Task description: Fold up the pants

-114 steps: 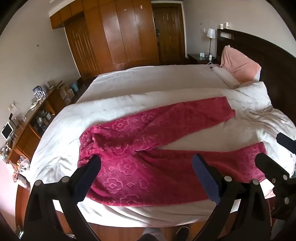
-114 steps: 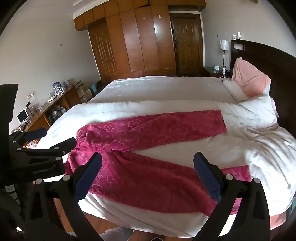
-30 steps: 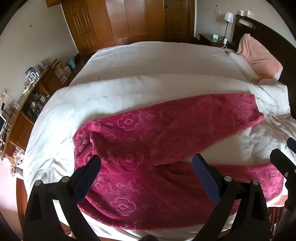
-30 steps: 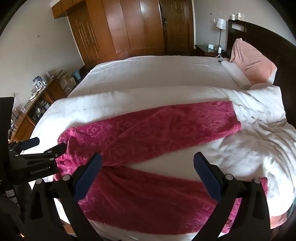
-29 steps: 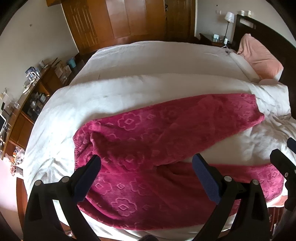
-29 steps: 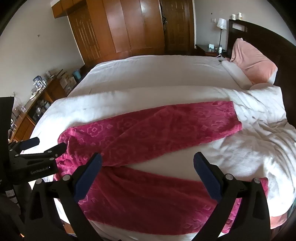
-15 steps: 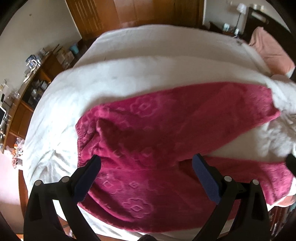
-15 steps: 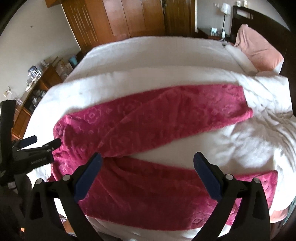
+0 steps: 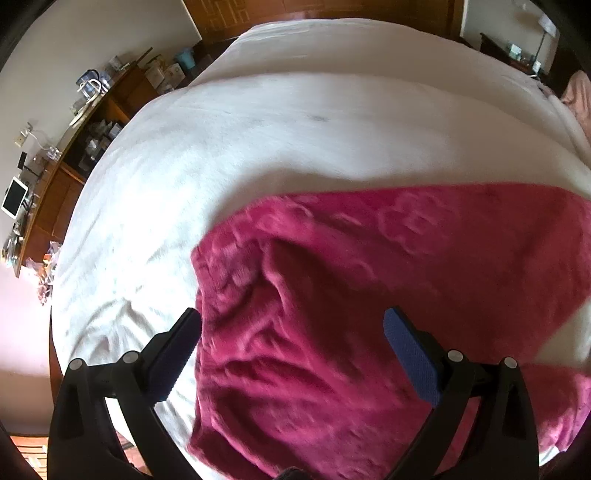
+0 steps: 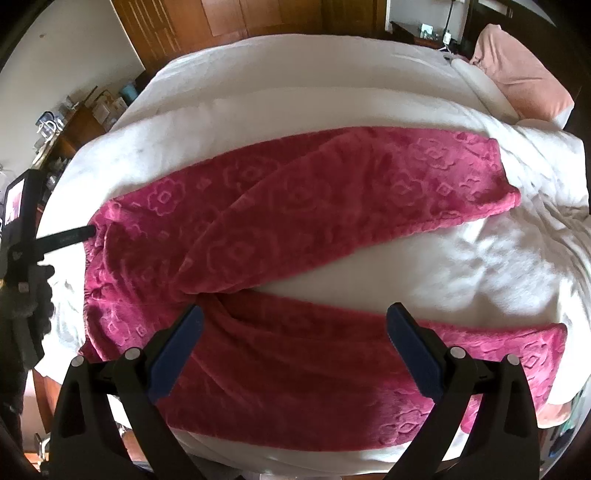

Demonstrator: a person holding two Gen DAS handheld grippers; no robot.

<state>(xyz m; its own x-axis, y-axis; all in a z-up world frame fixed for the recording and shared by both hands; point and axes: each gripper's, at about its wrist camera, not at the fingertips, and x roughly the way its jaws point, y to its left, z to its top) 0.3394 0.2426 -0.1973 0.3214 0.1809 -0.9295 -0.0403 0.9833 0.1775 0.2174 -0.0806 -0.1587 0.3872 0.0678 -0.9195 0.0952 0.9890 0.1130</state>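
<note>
Magenta fleece pants [image 10: 295, 229] with an embossed flower pattern lie spread on the white bed, waistband at the left, two legs splayed to the right. In the left wrist view the wrinkled waistband end [image 9: 332, 295] fills the lower frame. My left gripper [image 9: 291, 343] is open just above the waistband, its left finger over the pants' left edge. It also shows at the left edge of the right wrist view [image 10: 66, 238]. My right gripper [image 10: 293, 332] is open and empty above the near leg, close to the crotch.
The white duvet [image 10: 295, 74] covers the bed. A pink pillow [image 10: 517, 74] lies at the headboard, right. A cluttered wooden dresser [image 9: 55, 162] stands along the left wall. A wooden wardrobe [image 10: 240, 18] is behind the bed. The near bed edge [image 10: 295, 458] is below the grippers.
Both grippers have moved down and closer to the pants. The left one has moved left to the waistband edge. Both stay open; the pants have not moved.
</note>
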